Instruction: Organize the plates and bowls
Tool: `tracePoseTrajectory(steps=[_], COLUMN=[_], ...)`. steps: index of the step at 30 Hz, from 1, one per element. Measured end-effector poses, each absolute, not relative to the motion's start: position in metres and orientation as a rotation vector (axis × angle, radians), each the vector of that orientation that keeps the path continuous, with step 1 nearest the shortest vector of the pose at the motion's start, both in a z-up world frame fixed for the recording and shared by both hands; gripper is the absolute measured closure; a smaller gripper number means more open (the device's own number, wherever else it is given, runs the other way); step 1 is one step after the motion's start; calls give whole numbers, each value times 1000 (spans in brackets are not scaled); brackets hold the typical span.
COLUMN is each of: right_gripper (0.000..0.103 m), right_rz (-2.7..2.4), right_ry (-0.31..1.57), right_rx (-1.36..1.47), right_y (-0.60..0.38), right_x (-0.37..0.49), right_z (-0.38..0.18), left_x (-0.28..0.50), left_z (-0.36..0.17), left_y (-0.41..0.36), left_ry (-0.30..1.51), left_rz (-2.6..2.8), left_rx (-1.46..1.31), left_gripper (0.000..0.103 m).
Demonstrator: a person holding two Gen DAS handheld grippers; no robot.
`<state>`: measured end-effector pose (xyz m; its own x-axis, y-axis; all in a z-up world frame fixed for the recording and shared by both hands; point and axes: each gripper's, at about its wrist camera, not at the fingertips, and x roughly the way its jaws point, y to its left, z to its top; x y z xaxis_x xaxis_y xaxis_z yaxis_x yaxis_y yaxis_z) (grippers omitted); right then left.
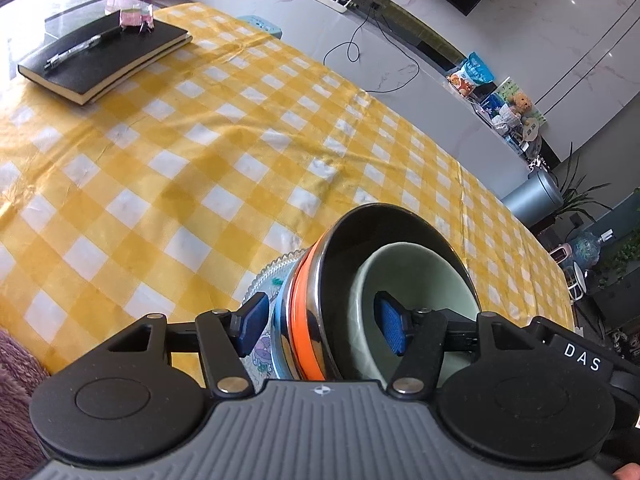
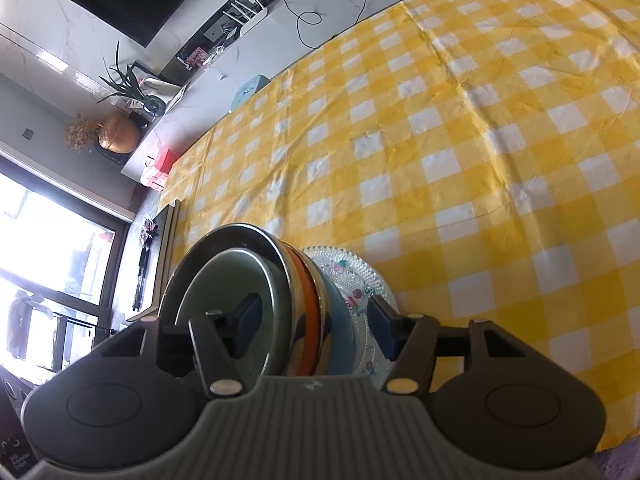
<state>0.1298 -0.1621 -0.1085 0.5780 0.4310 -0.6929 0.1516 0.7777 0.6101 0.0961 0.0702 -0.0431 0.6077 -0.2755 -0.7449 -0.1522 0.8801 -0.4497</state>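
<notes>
A stack of dishes stands on the yellow checked tablecloth (image 1: 160,152): a clear glass plate (image 1: 264,276) at the bottom, a blue dish, an orange-banded steel bowl (image 1: 308,312) and a pale green bowl (image 1: 404,280) nested inside. My left gripper (image 1: 320,326) straddles the stack's near rim, one blue pad outside, one inside the green bowl. In the right wrist view the same stack (image 2: 248,280) sits between the fingers of my right gripper (image 2: 316,326), with the glass plate (image 2: 352,276) at the right. Both grippers look wide, pads spread around the stack; contact is unclear.
A black notebook (image 1: 104,56) with a pen and a small pink item lies at the far left of the table. A white counter with a router, cables and snacks runs behind the table. A purple fuzzy cloth (image 1: 16,392) lies at the near left edge.
</notes>
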Motion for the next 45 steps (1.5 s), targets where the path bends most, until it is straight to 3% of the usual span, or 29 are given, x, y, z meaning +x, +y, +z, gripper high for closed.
tracePoseTrajectory(steps=[19,40,45], right_gripper=[36,24,19], right_rz=[142,30,12], right_ry=[609,437,403], right_rx=[315,105,82], right_y=[-149,-128,-126], right_x=[23,-83,-90], right_z=[-30,-30,-34], left_x=[9,-66,-64], left_z=[36,25,20], left_y=[47,29,26], left_ry=[594,484,492], left_rz=[-188,-97,-102], left_rx=[-130,72,77], left_gripper=[33,33,28])
